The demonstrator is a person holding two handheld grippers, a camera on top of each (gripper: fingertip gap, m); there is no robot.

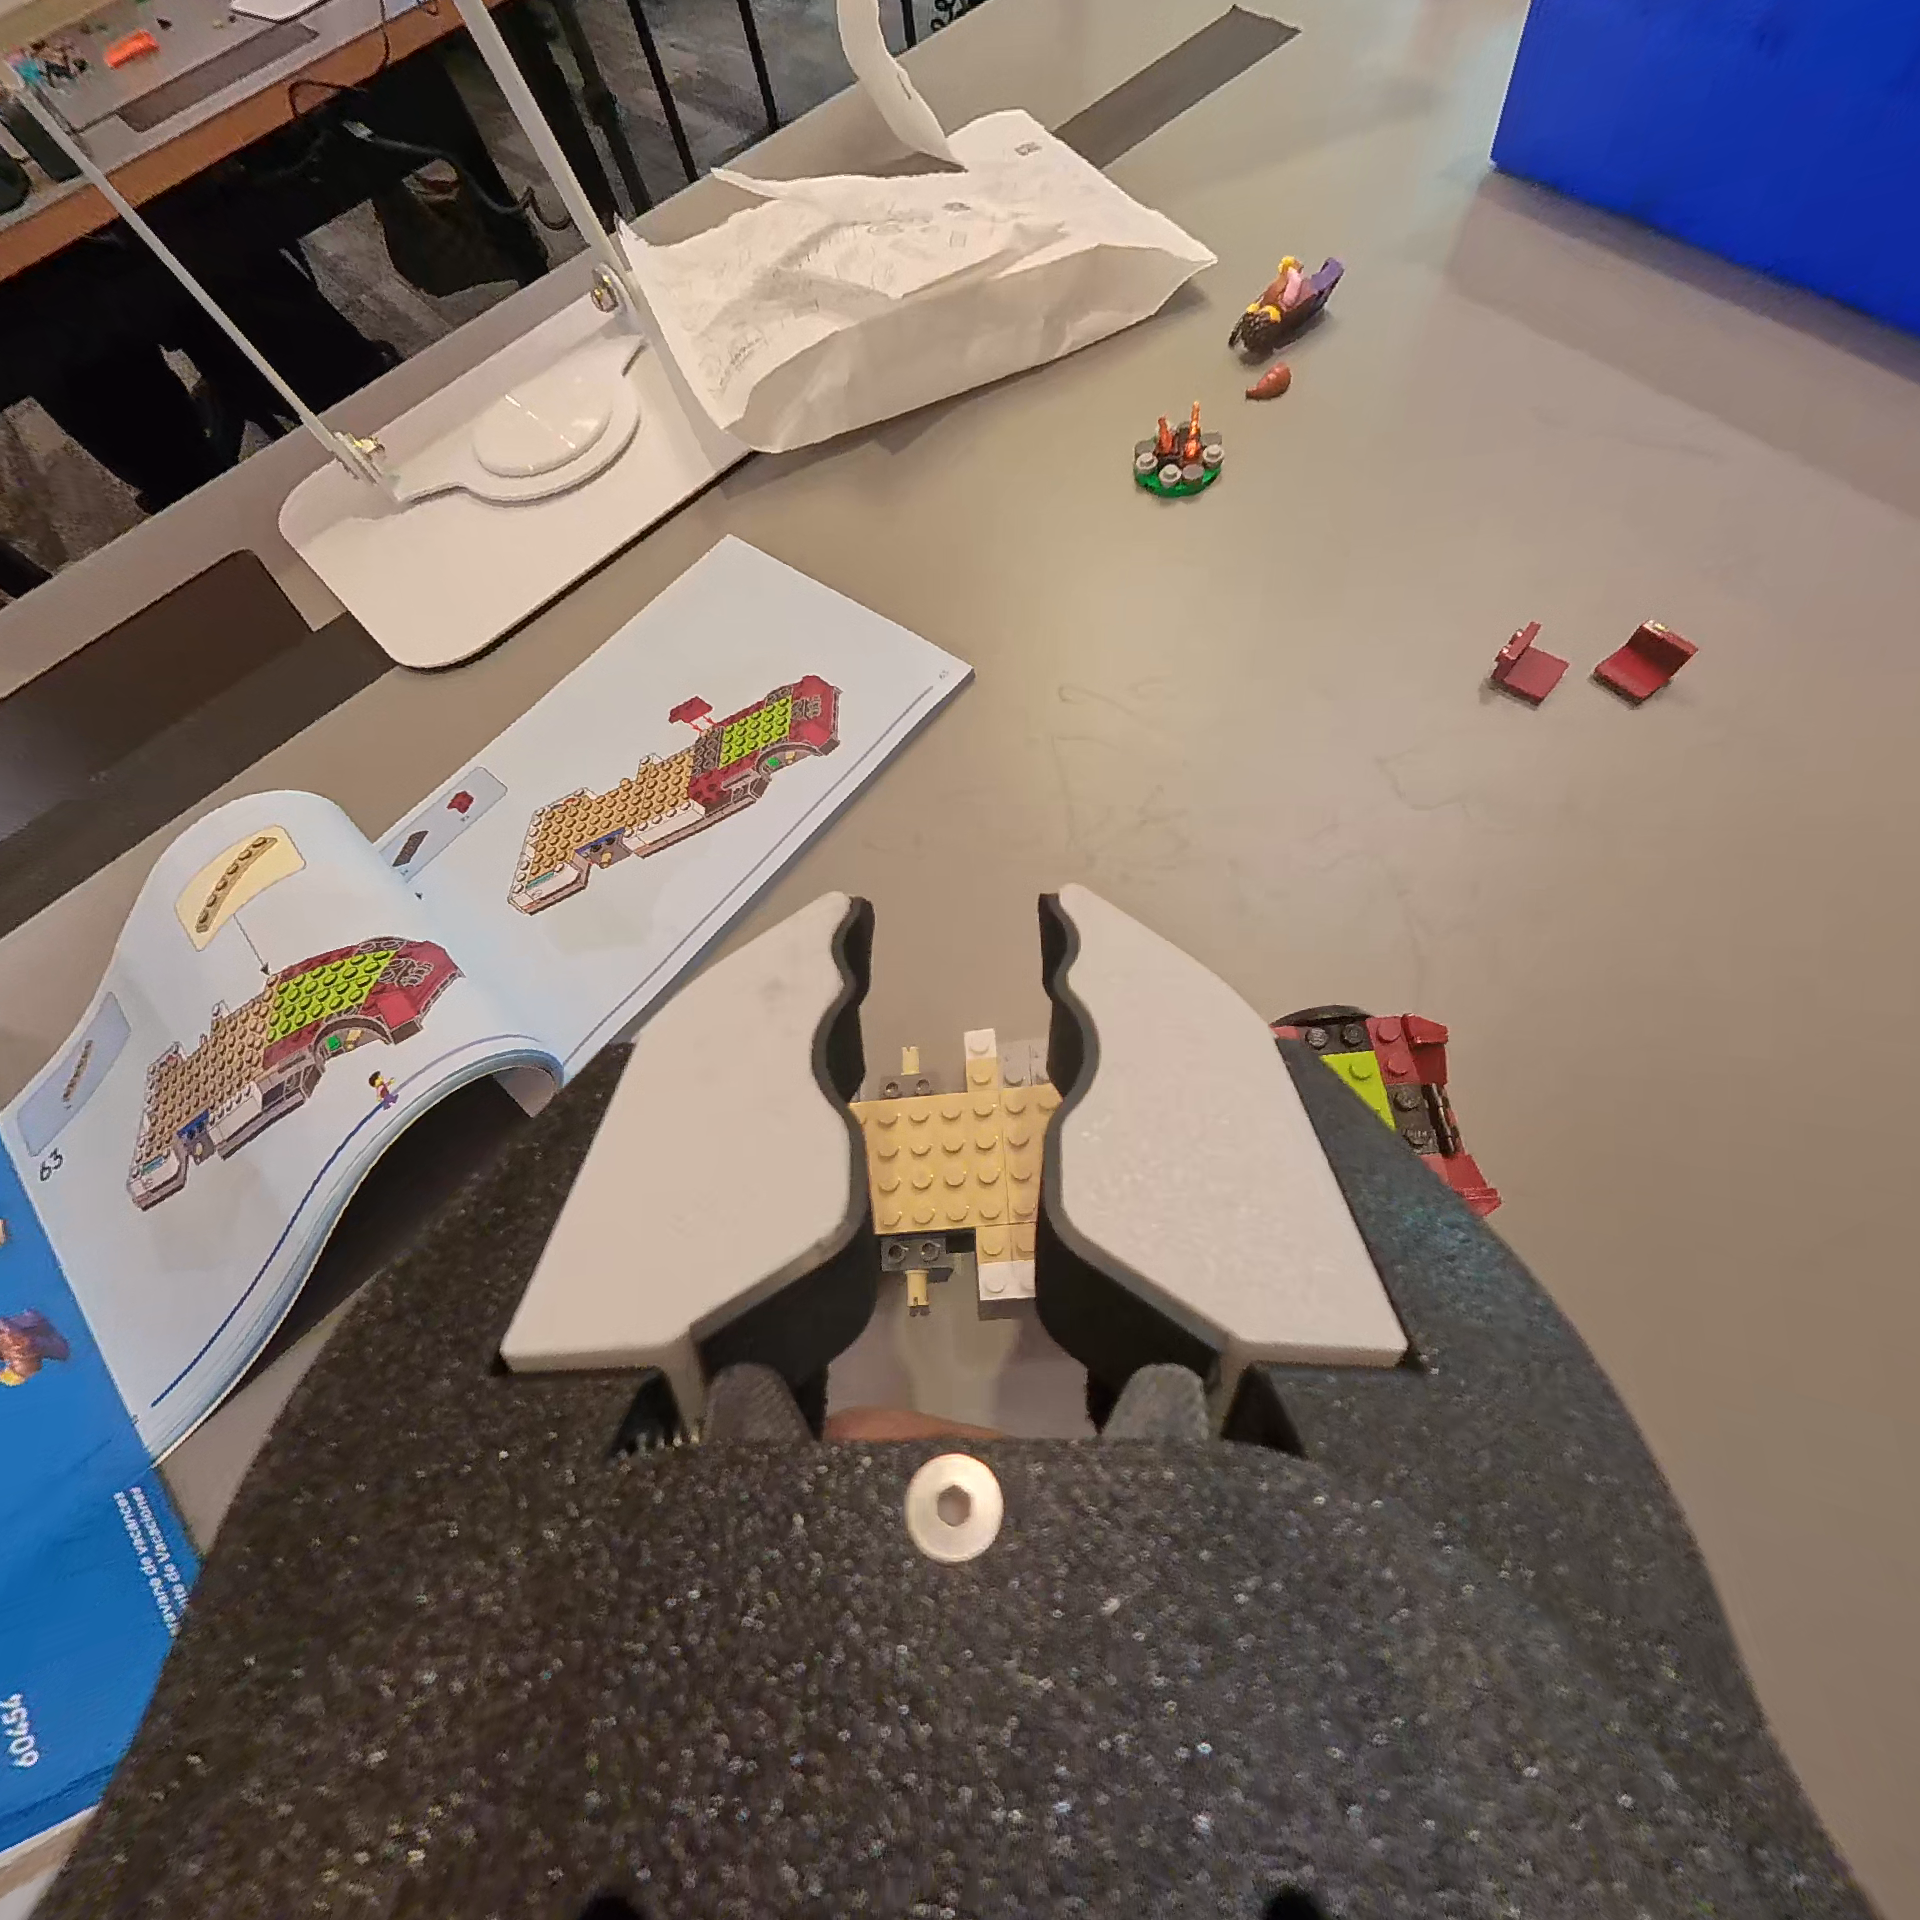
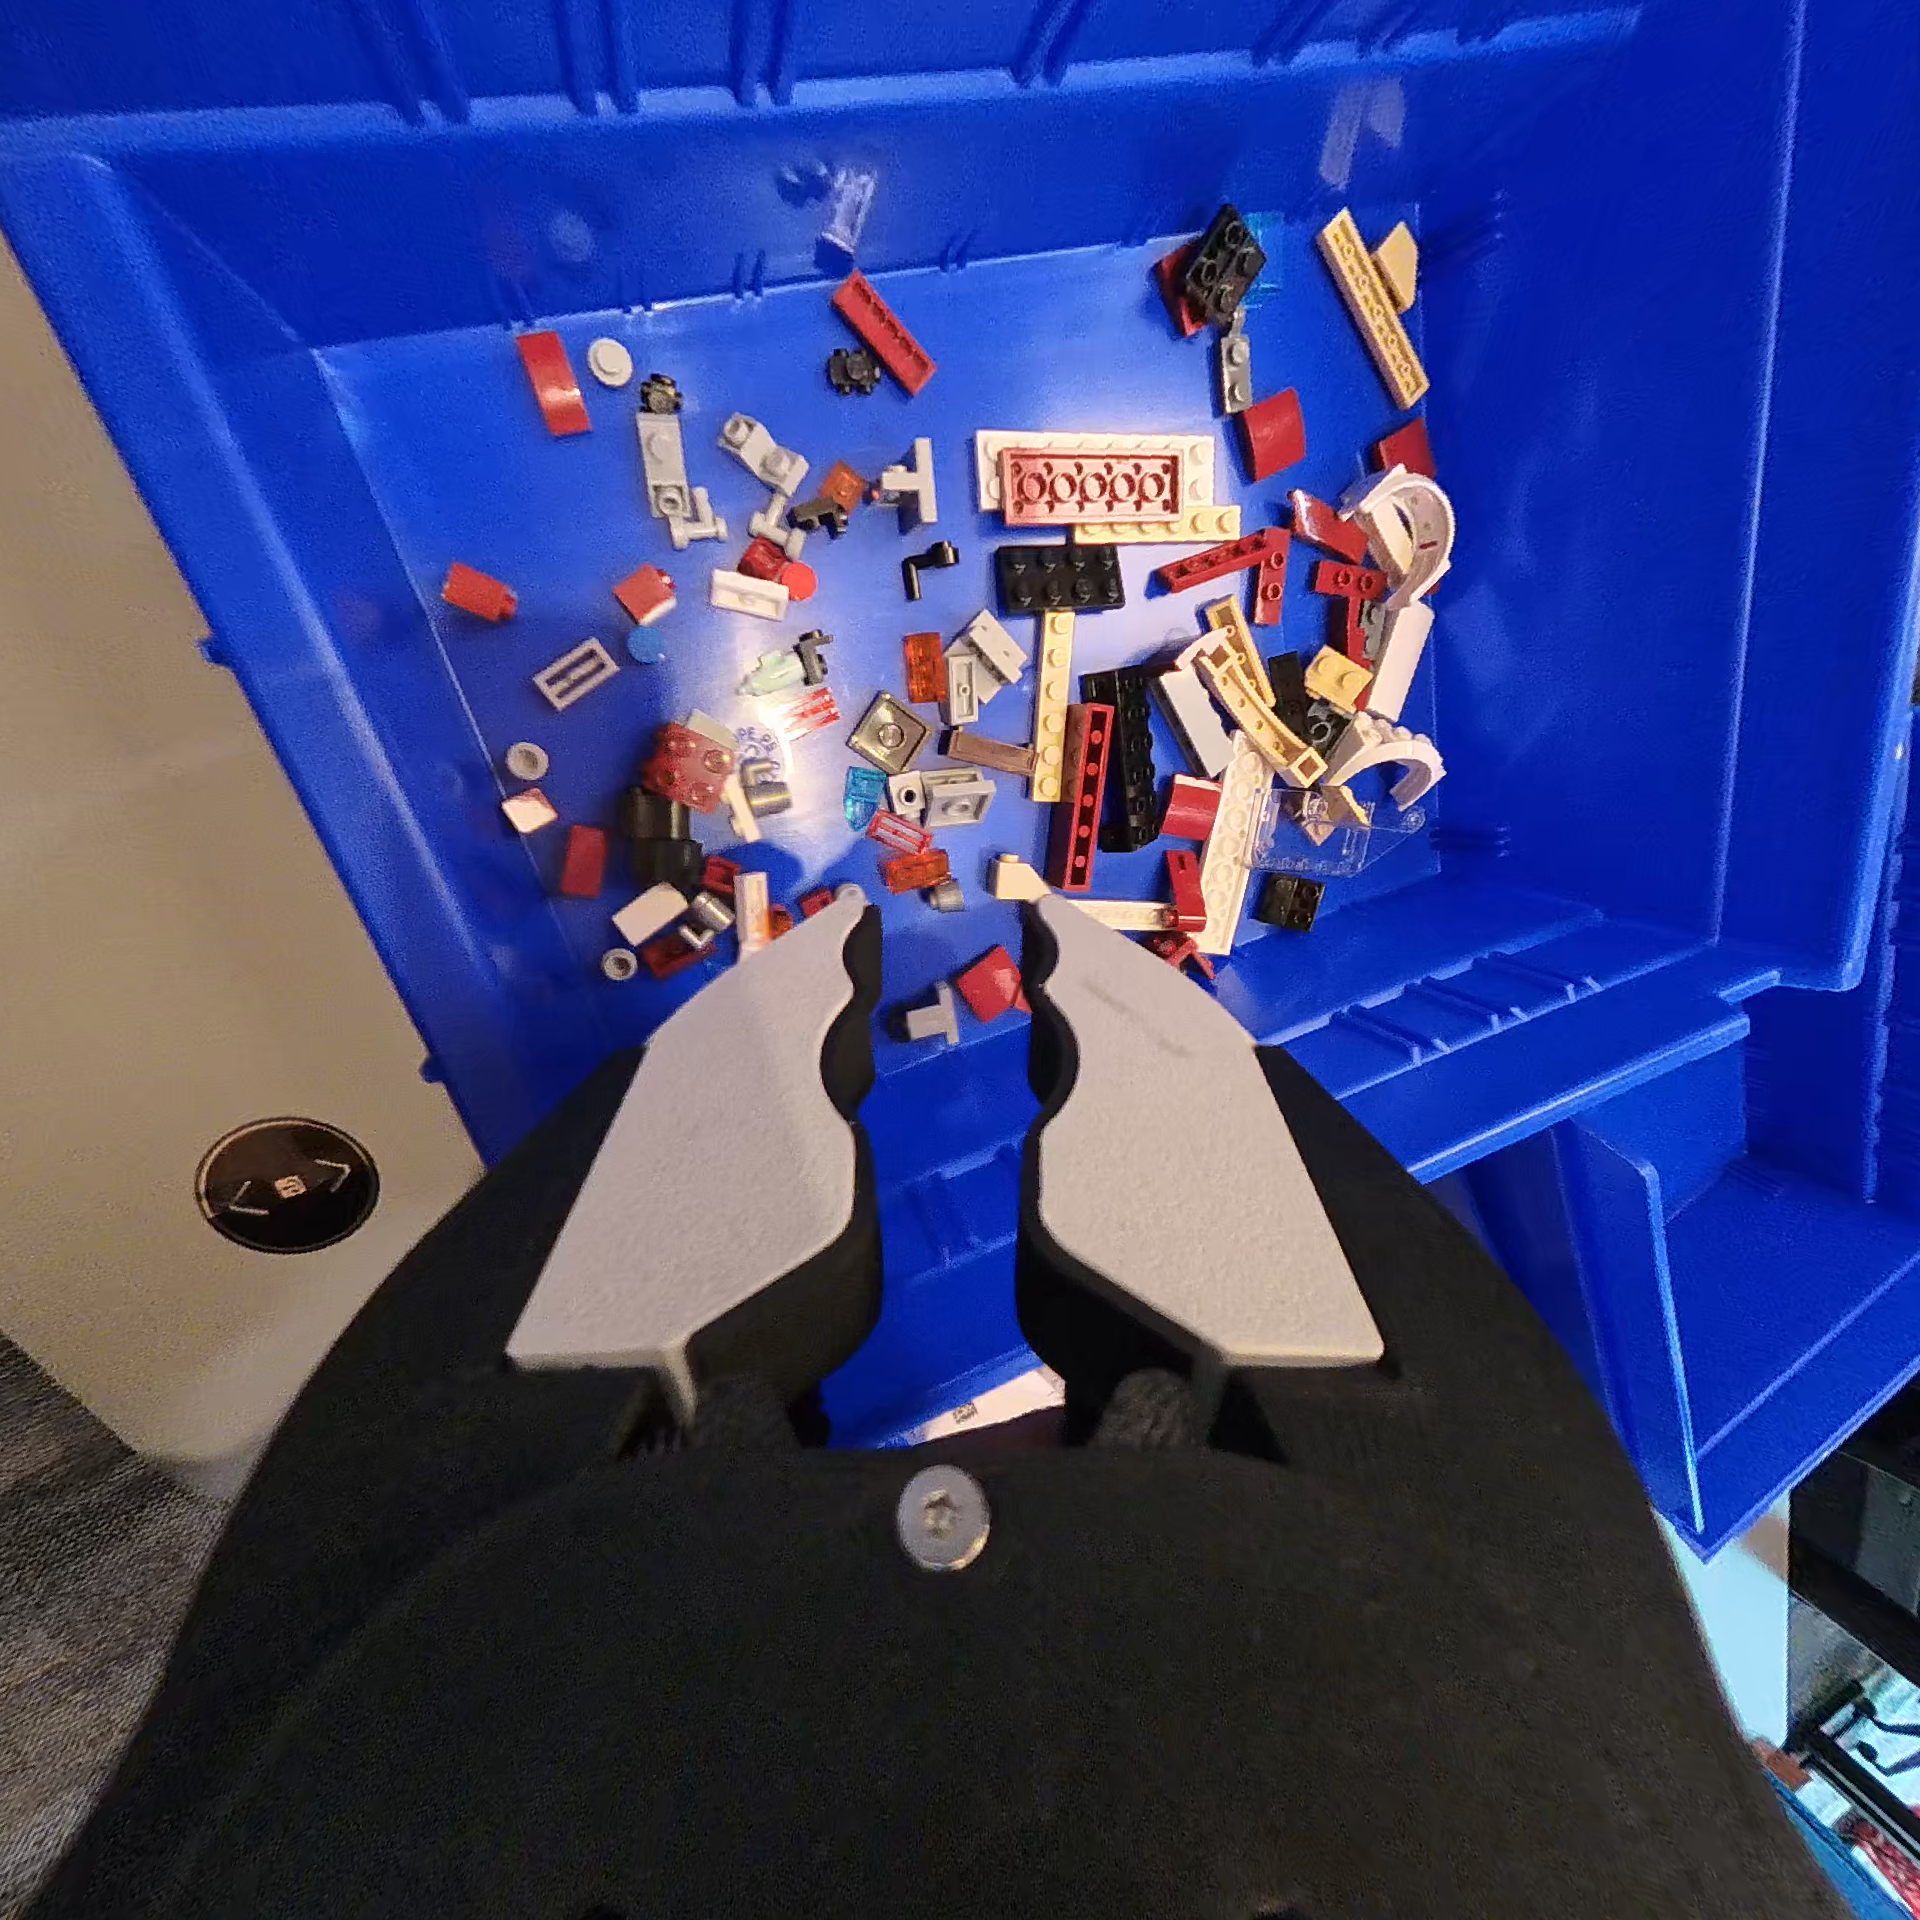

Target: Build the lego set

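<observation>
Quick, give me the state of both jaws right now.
Left gripper: shut on the tan brick assembly, held deep between its jaws.
Right gripper: open, holding nothing, above loose bricks in the blue bin.

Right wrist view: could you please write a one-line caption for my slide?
Open right gripper hovers over a blue bin of loose toy bricks.

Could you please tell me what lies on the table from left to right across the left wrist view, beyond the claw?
Open instruction booklet → white lamp base → white paper bag → small campfire build → two dark red pieces → blue bin.
</observation>
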